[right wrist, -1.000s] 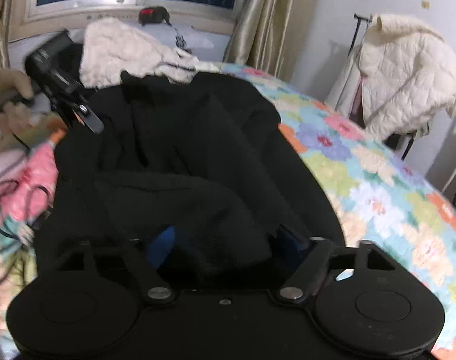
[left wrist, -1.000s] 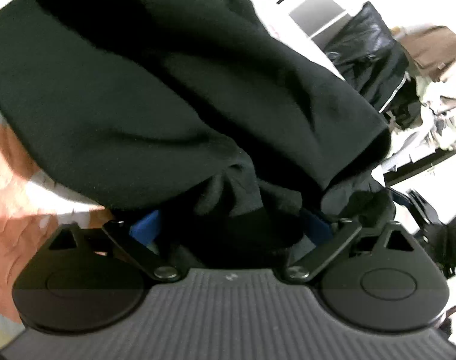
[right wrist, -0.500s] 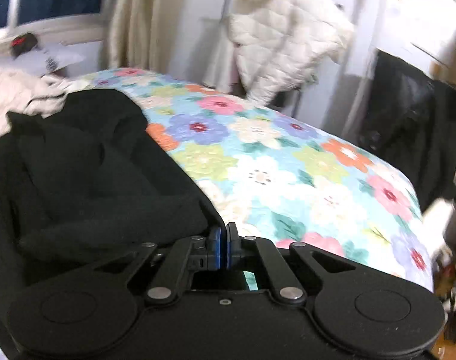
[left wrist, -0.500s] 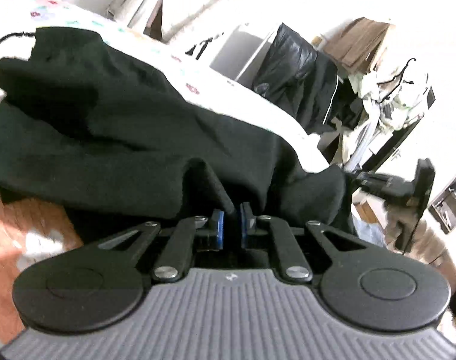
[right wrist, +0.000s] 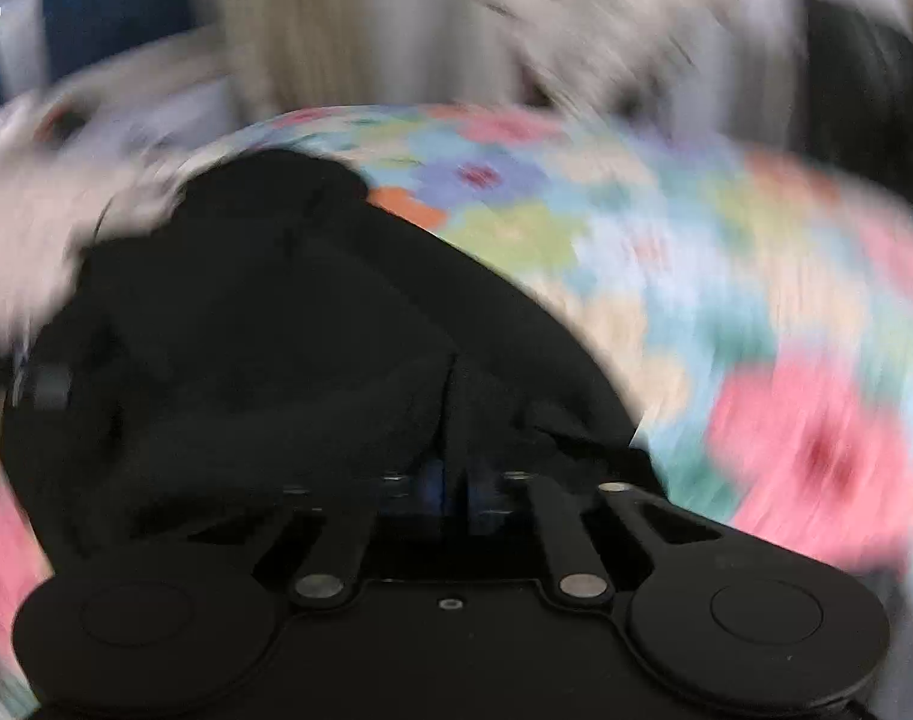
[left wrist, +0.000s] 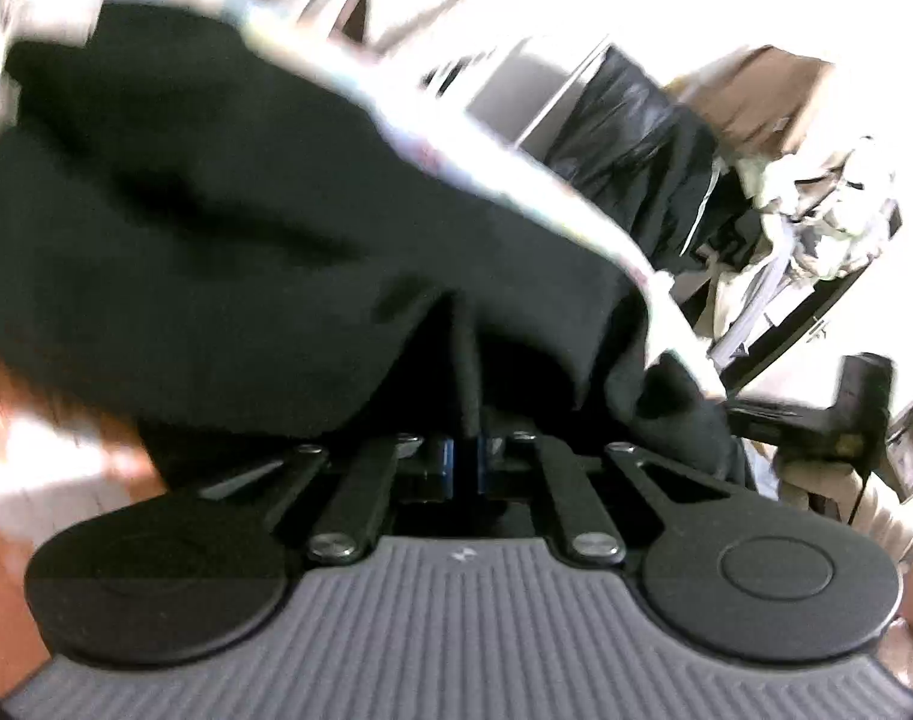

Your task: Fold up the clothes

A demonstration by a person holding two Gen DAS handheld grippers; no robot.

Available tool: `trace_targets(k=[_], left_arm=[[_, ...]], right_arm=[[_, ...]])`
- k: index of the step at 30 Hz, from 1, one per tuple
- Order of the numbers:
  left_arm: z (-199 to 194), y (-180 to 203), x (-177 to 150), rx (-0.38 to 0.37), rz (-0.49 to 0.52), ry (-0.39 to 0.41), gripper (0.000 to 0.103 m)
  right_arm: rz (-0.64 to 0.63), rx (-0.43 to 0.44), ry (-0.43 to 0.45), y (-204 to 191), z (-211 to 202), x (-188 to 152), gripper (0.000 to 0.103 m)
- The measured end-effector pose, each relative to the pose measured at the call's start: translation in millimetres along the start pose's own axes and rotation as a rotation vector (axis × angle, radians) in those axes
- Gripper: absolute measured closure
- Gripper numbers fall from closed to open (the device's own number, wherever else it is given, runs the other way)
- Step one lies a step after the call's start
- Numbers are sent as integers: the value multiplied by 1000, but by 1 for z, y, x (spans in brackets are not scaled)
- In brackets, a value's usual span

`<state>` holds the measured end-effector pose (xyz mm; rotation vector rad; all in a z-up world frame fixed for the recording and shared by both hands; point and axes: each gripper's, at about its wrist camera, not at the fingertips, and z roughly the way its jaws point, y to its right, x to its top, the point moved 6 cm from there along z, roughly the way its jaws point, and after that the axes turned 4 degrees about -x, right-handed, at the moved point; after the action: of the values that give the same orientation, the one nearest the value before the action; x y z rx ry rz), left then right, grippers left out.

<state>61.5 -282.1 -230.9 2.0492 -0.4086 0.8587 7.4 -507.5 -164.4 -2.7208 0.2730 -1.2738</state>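
Both the left claw (left wrist: 467, 459) and right claw (right wrist: 453, 495) are clamped on the black garment (left wrist: 228, 240), which stretches ahead across the bed (right wrist: 726, 276).

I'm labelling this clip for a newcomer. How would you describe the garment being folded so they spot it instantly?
Find the bed with the floral bedspread. On it lies a black garment, pinched by both the left tongs and the right tongs. It is the only plain black cloth against bright flowers.
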Motion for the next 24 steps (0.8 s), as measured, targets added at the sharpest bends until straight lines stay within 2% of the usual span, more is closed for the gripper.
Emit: trace_targets(k=[2,4,8,11,14,16,17,20,22,23,24], left_arm=[[-29,10,27,10,41,97,98],[-58,20,58,39,75,188,98],[-119,31,110,114,128,337,98],[-164,48,137,137,130,427,98],[-209,72,157,172,220,519,98],[-242,80,174,189,285,549,98],[-256,85,184,195,310,560,98],[-265,106,234,186,314,545,98],[-255,126,257,213,354,509,98],[-247,135,265,215,368,495,98],[-240,140,267,207,373,484,98]], right_arm=[[63,34,-6,-6,7,-1,98],[75,102,88,-27,-23,21,98],[207,284,305,-54,-108,65,98],[195,346,369,-82,-155,85,98],[157,446,438,-115,-201,99,98],[142,521,490,-136,-232,108,101],[108,500,507,-140,-242,114,101],[5,434,557,-151,-271,131,101],[-136,405,494,-155,-253,130,99],[-158,392,464,-158,-237,121,94],[-178,379,434,-160,-221,111,83]])
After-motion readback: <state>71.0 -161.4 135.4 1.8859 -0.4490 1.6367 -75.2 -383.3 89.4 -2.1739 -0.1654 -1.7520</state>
